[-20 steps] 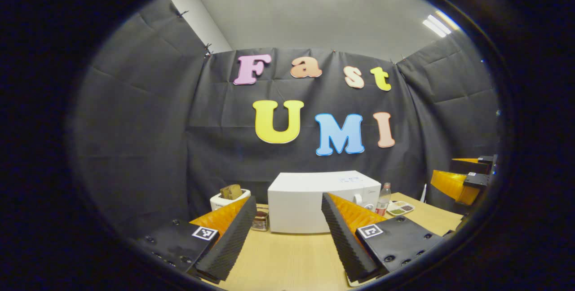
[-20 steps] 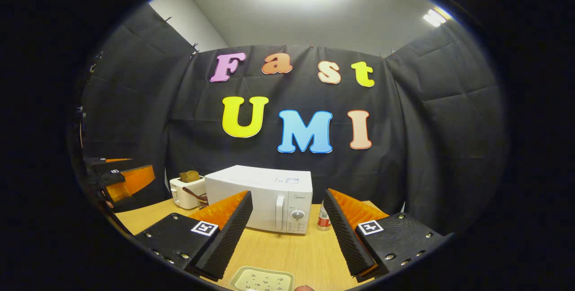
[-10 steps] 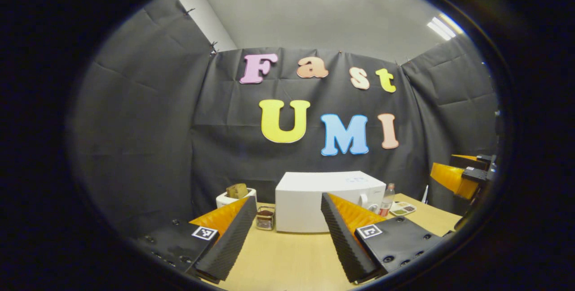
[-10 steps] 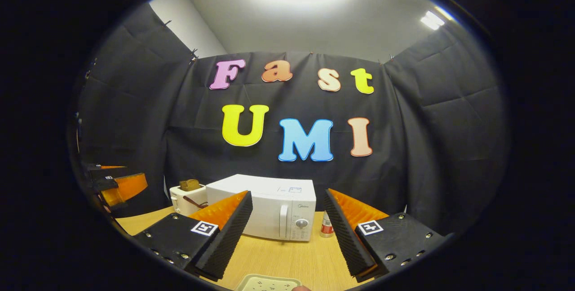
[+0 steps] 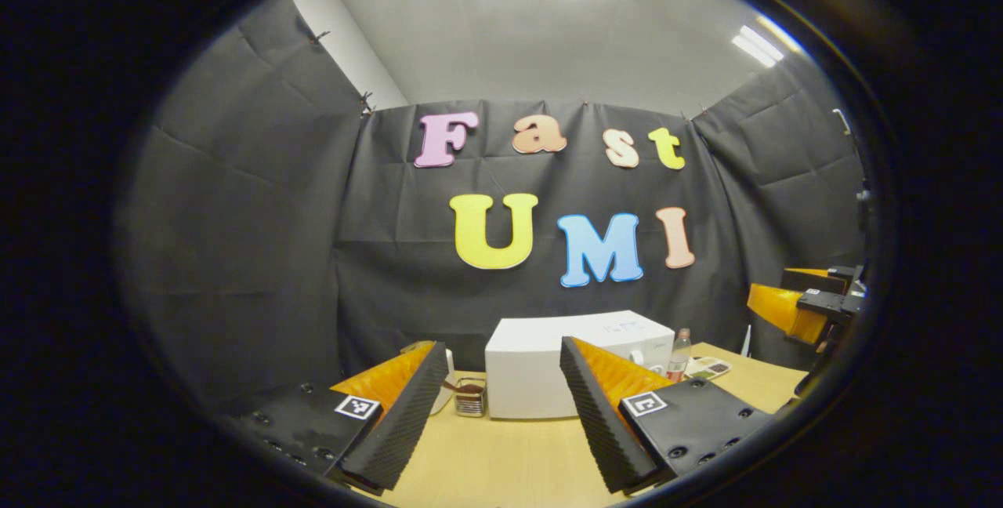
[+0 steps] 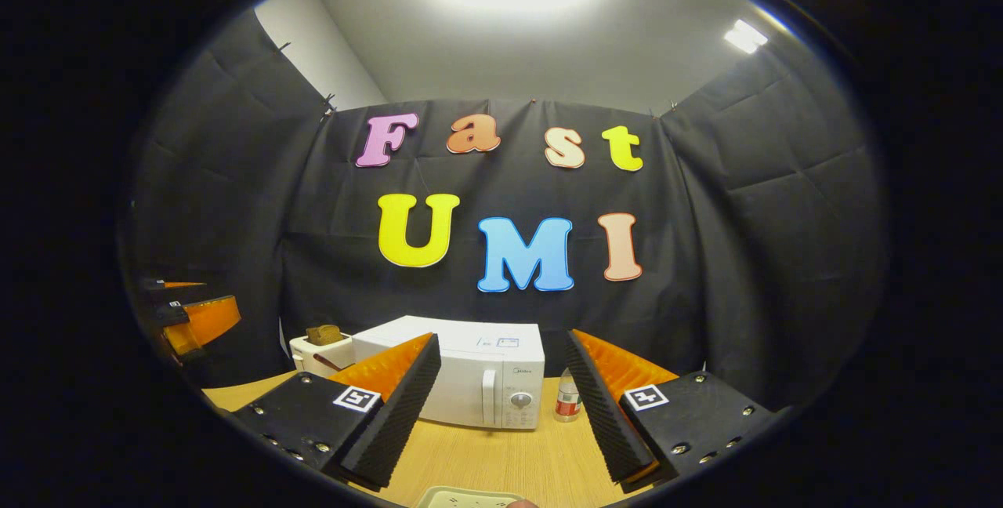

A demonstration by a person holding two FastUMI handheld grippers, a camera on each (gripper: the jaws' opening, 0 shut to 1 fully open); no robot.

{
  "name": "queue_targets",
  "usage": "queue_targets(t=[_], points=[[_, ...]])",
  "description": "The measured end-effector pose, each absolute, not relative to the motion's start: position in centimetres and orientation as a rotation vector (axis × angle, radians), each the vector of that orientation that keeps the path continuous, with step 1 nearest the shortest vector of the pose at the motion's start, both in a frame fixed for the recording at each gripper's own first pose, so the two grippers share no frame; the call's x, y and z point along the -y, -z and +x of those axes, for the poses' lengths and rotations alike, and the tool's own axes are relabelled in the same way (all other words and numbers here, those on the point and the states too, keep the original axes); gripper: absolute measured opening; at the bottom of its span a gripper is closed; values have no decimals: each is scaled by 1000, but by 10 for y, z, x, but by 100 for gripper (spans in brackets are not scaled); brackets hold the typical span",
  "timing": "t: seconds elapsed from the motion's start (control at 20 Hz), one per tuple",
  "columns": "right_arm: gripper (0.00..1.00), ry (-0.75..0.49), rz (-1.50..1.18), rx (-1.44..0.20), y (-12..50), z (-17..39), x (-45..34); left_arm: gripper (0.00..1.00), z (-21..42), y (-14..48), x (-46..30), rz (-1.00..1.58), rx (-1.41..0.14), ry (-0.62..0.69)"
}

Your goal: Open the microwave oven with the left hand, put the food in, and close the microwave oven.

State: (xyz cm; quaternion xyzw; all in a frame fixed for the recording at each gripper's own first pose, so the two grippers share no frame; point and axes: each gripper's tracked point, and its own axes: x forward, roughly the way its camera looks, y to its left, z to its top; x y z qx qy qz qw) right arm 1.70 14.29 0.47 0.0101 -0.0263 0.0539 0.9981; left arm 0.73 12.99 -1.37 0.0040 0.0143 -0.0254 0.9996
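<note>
Black cloth walls close off the booth around a pale wooden bench (image 5: pixel 501 461); in the left gripper view the left gripper (image 5: pixel 501 406) hangs above it with fingers spread and nothing between them, and beyond them the white microwave oven (image 5: pixel 541 367) shows its side, with a toaster (image 5: pixel 445 382) and a small wire basket (image 5: pixel 470 398) to its left, a bottle (image 5: pixel 678 359) and a compartment tray of food (image 5: pixel 709 368) past its front corner, and the right gripper (image 5: pixel 799 308) well apart; in the right gripper view that gripper's (image 6: pixel 505 406) fingers are likewise spread and empty; the microwave's door (image 6: pixel 462 394) is shut, handle (image 6: pixel 487 408) beside the dial, and a pale dish (image 6: pixel 470 498) lies at the near edge; a shut door fits a stage either ahead of opening or after closing, so I cannot judge which.
</note>
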Motion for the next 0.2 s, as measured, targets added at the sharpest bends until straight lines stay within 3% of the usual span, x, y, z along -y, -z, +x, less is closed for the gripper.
queue_targets(t=[0.2], points=[[97,-122,24,59,-6,15,-149,97,1,13,-135,11,-30,40]])
